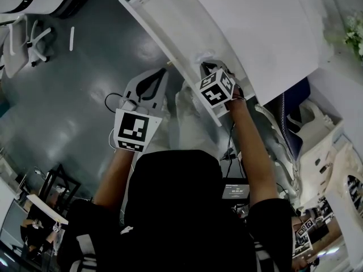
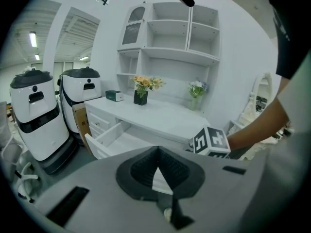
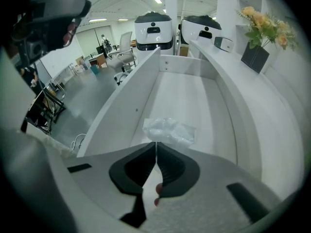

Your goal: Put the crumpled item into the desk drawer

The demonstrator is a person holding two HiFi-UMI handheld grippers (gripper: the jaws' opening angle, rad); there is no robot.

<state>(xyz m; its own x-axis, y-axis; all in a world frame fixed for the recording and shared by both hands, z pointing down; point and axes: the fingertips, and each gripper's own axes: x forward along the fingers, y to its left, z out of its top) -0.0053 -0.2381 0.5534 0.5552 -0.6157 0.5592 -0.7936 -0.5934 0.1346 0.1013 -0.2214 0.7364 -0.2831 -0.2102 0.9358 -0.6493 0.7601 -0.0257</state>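
Note:
The crumpled item (image 3: 170, 130), a wad of clear plastic, sits low inside the open white desk drawer (image 3: 131, 106). My right gripper (image 3: 156, 143) is shut, its tips pinching the wad's near edge. In the head view this gripper (image 1: 204, 67) reaches over the front rail of the drawer (image 1: 170, 50). My left gripper (image 2: 158, 148) is shut with nothing in it. It hovers left of the drawer (image 2: 104, 140), over the floor, and in the head view the left gripper (image 1: 166, 70) stays outside the front rail. The right gripper's marker cube (image 2: 211, 142) shows in the left gripper view.
The white desk top (image 2: 160, 113) carries a black vase of flowers (image 2: 142, 89) and a small box (image 2: 114, 95), with a shelf unit (image 2: 170, 33) behind. Two white robots (image 2: 34, 110) stand past the drawer's far end. An office chair (image 1: 31, 38) stands on the grey floor.

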